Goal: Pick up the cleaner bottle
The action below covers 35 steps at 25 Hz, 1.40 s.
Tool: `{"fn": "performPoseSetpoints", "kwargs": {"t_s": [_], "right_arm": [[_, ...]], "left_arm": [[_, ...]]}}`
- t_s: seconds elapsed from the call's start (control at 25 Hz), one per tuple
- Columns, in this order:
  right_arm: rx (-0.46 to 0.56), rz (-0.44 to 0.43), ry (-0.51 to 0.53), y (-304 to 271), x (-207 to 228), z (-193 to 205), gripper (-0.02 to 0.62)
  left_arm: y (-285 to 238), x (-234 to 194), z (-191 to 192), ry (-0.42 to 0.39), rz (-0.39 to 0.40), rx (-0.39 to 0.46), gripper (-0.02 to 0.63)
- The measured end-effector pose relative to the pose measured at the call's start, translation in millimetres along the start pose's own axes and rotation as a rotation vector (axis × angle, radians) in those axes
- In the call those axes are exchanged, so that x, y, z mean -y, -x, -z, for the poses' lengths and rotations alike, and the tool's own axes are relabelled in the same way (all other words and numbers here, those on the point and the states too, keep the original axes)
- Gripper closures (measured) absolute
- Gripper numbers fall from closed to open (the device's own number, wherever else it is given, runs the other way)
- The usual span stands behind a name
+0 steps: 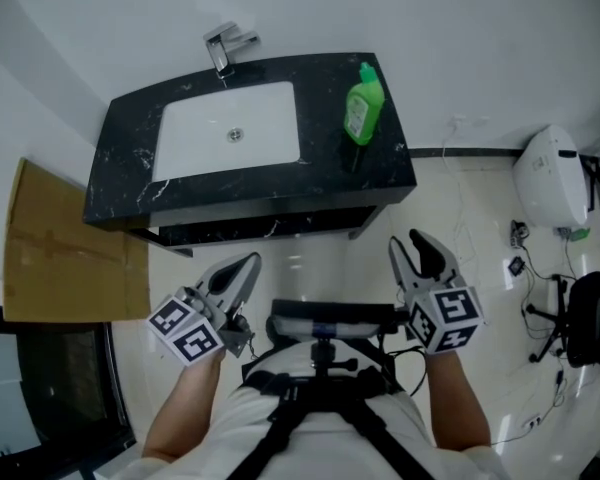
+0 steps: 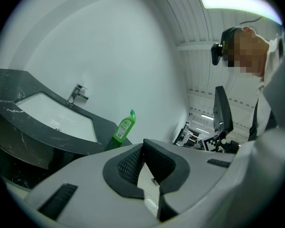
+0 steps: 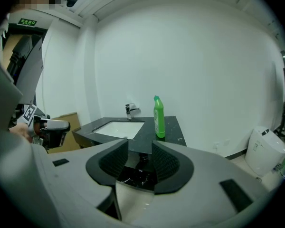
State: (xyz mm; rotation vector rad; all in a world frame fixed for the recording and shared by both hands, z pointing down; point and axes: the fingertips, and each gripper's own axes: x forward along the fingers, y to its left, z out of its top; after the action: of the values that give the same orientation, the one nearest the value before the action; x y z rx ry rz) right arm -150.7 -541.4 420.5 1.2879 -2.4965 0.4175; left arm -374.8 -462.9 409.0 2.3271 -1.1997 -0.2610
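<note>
Standing upright far right on the worktop [image 1: 380, 173], beside the sink [image 1: 195, 143], the cleaner bottle [image 1: 363, 106] looks light and slick; best gripped mid-body. Left tongs [image 1: 248, 264] sit closed, right tongs [image 1: 408, 244] parted, both empty.

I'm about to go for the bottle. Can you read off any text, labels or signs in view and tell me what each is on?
No text can be read.
Cleaner bottle, white label: print too small to read.
Green sign, top left of the right gripper view: lettering too blurred to read.
Left marker cube and right marker cube: black-and-white square patterns only, no words.
</note>
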Motion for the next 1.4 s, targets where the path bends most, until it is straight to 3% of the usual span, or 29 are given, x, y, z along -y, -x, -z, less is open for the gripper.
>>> {"fn": "performPoseSetpoints", "kwargs": {"t_s": [0.32,0.52,1.16,1.4], "right_arm": [[-0.016,-0.061,-0.001,-3,28,3,0.434],[-0.021,-0.068,-0.012,-7,23,5,0.434],[0.007,0.016,-0.035,-17,-24,-7,0.433],[0.011,0.013,-0.032,-21,-26,-9,0.434]], "left_arm": [[-21,17,11,0.011,-0.050,0.024,0.612],[-14,14,13,0.015,-0.065,0.015,0.612],[8,-13,-7,-0.003,0.048,-0.034,0.612],[6,-16,-7,0.000,0.048,-0.033,0.612]]}}
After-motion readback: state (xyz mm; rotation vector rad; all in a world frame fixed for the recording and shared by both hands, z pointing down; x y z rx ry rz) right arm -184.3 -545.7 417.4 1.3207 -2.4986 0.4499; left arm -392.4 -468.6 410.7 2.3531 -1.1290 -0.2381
